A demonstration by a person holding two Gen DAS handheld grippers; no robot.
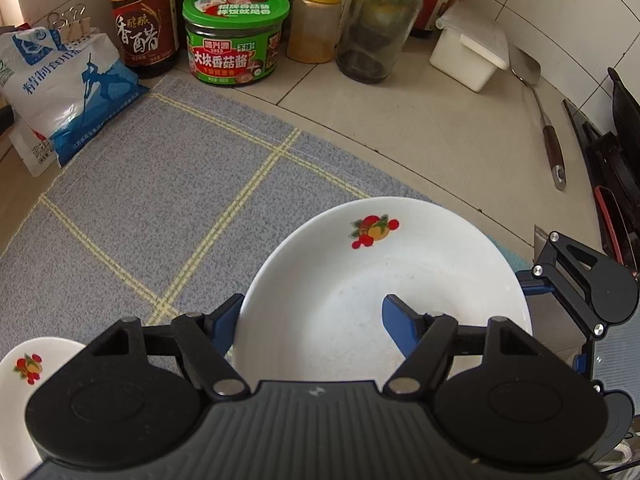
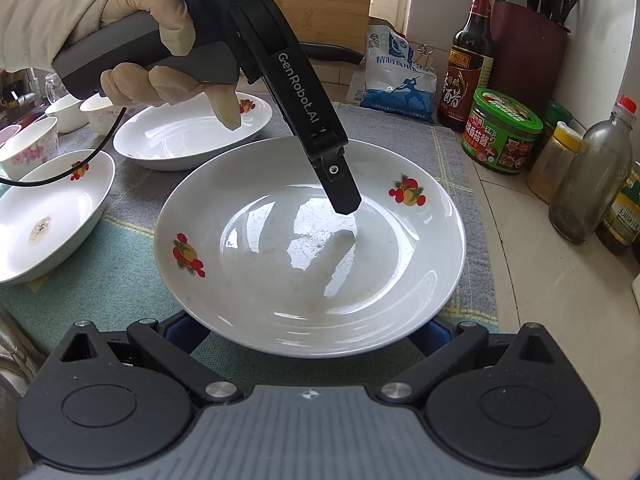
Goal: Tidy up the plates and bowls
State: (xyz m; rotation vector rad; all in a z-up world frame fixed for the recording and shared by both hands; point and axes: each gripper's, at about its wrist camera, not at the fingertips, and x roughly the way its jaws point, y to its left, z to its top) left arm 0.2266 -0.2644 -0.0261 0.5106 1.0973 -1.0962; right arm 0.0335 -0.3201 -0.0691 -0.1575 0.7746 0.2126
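We straddle the near rim of the fruit-print plate (image 1: 384, 280) with our left gripper (image 1: 312, 320), jaws wide, one finger inside. Our right gripper (image 2: 312, 328) waits wide under its opposite edge, so the plate lying on the checked cloth (image 1: 160, 200) can be lifted and stacked.

- Both views are bright with soft, even daylight; colours look slightly washed.
- In the right wrist view, broad white glare patches sit on the plate (image 2: 310, 246) just ahead of the tongs (image 2: 308, 330), mirroring a light source above.
- Shadows on the cloth (image 1: 168, 216) are faint and soft-edged.
- Fisheye bending curves the counter (image 1: 420, 132) edge and tile lines, and the corners go dark.
- Focus is sharp mid-frame; the bottles (image 1: 142, 16) far beyond the tongs (image 1: 312, 320) look slightly soft.
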